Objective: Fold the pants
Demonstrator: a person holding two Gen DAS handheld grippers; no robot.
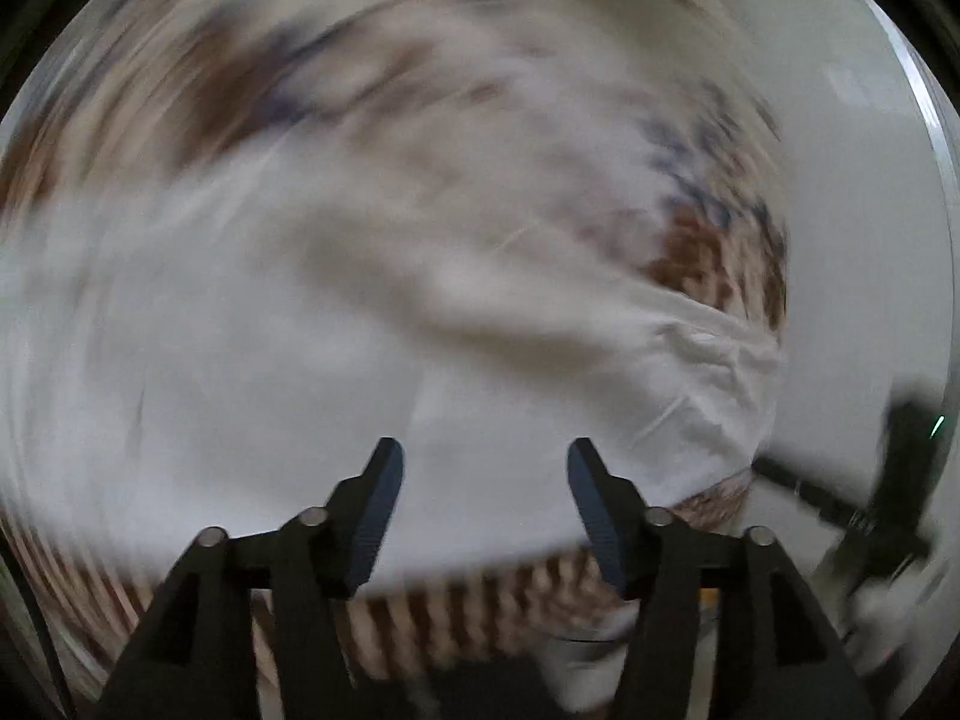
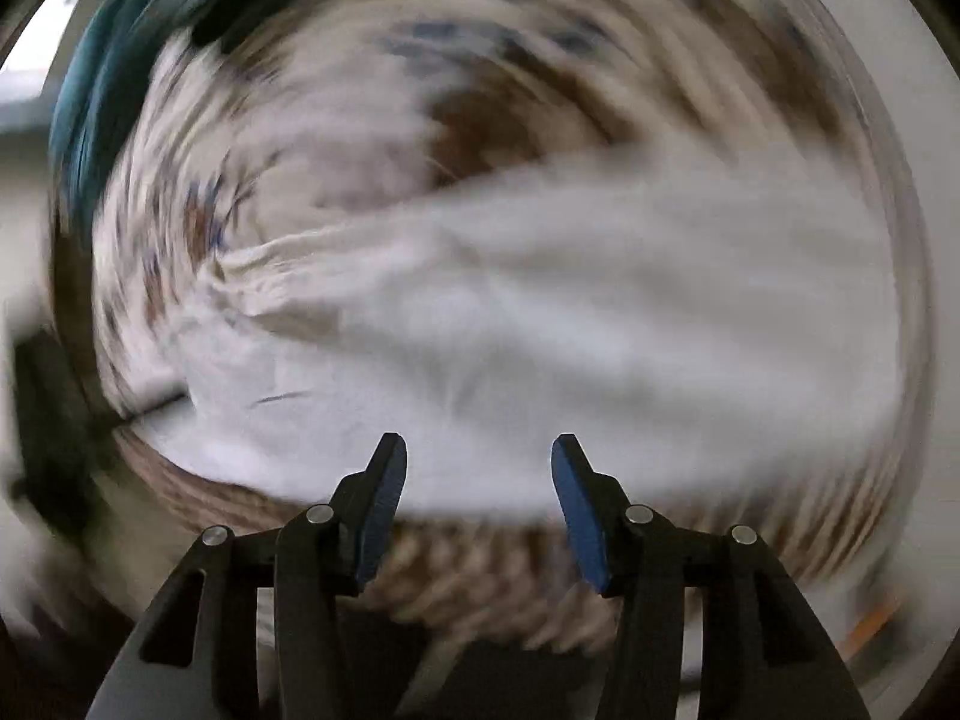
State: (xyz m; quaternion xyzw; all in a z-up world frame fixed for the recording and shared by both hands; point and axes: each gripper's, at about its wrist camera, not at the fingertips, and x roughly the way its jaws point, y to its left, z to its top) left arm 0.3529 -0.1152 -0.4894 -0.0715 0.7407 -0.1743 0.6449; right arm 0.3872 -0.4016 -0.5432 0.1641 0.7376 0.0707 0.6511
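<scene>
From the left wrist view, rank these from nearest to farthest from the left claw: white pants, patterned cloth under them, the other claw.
1. White pants, directly below and ahead of the open left claw.
2. Patterned cloth, showing just past the pants' near edge.
3. Right claw, blurred, at the far right edge.

The first two are close; blur limits certainty.

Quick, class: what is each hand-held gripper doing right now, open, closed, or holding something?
Left hand-held gripper: open, holding nothing, above the white pants.
Right hand-held gripper: open, holding nothing.
</scene>
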